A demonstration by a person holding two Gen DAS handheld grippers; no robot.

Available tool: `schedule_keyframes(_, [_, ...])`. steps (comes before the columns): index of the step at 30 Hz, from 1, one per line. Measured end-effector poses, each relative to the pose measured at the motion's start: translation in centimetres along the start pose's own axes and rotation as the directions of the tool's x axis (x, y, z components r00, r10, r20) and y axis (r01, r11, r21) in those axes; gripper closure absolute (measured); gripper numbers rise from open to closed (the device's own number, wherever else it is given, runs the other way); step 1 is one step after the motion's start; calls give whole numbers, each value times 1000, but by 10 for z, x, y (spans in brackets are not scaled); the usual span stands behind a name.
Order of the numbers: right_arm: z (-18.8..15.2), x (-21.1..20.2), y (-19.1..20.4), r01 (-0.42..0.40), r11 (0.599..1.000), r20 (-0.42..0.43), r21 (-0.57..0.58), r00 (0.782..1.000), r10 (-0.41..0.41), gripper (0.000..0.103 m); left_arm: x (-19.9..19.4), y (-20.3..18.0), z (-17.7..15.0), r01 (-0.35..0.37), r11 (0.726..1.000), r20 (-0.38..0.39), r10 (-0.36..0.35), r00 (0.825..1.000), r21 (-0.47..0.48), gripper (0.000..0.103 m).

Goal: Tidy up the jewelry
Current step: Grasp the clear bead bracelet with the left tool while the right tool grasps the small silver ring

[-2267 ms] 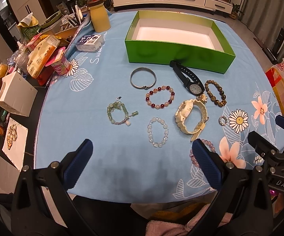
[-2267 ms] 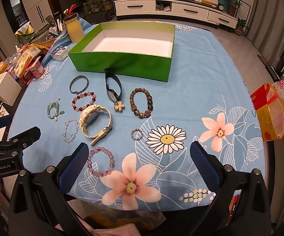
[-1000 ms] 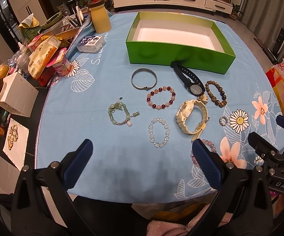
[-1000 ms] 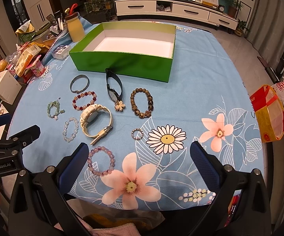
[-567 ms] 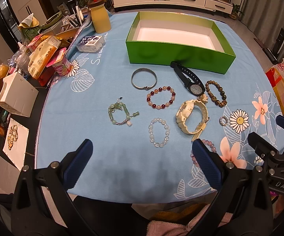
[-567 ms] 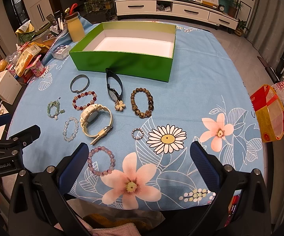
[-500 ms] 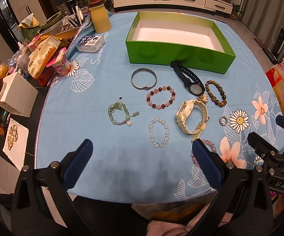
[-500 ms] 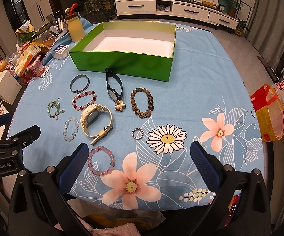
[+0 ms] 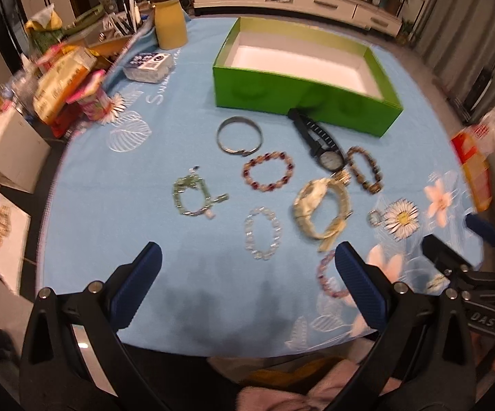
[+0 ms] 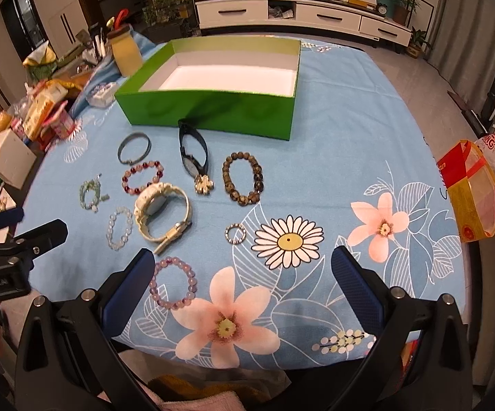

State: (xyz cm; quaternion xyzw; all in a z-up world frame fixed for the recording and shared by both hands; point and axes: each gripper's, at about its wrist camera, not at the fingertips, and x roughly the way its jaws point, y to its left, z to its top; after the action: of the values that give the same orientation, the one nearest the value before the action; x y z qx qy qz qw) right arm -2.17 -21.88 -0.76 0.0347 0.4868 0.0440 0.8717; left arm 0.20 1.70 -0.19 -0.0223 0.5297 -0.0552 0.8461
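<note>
An empty green box [image 9: 302, 85] [image 10: 213, 109] stands at the back of the blue floral cloth. In front of it lie a metal bangle [image 9: 239, 135], a black watch [image 10: 192, 154], a red bead bracelet [image 9: 268, 175], a brown bead bracelet [image 10: 243, 178], a cream watch [image 10: 160, 210], a green charm bracelet [image 9: 192, 197], a clear bead bracelet [image 9: 262, 233], a small ring [image 10: 235, 234] and a purple bead bracelet [image 10: 174, 287]. My left gripper [image 9: 247, 277] and right gripper [image 10: 242, 274] are both open and empty, held over the table's near edge.
A yellow bottle [image 9: 169, 22], snack packets [image 9: 66, 82] and a white box [image 9: 8, 150] crowd the table's left side. A red and yellow bag [image 10: 473, 191] sits off the right edge. A white TV cabinet [image 10: 302, 17] stands behind.
Both grippers have moved a little forward and down toward the table. The left wrist view is now blurred by motion. No jewelry has moved.
</note>
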Motion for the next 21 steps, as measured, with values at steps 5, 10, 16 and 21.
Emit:
schedule_keyframes(5, [0,-20,-9,-16,1000,209,-20,978,20,1,-4,15,0,97,994,115,-92,989,-45,2])
schedule_keyframes(10, [-15,-10,-7,-29,985,248,-169,966,71,1,3,30,-8,140,990,195,-134,972,-17,2])
schedule_keyframes(16, [-27,33,-43,-131,991,87,15,988,129,1,31,39,-33,97,995,109,-98,989,17,2])
schedule_keyframes(21, [-37,51,-45,-68,998,90,2,994,67,1,40,42,-44,77,997,144,-79,986,20,2])
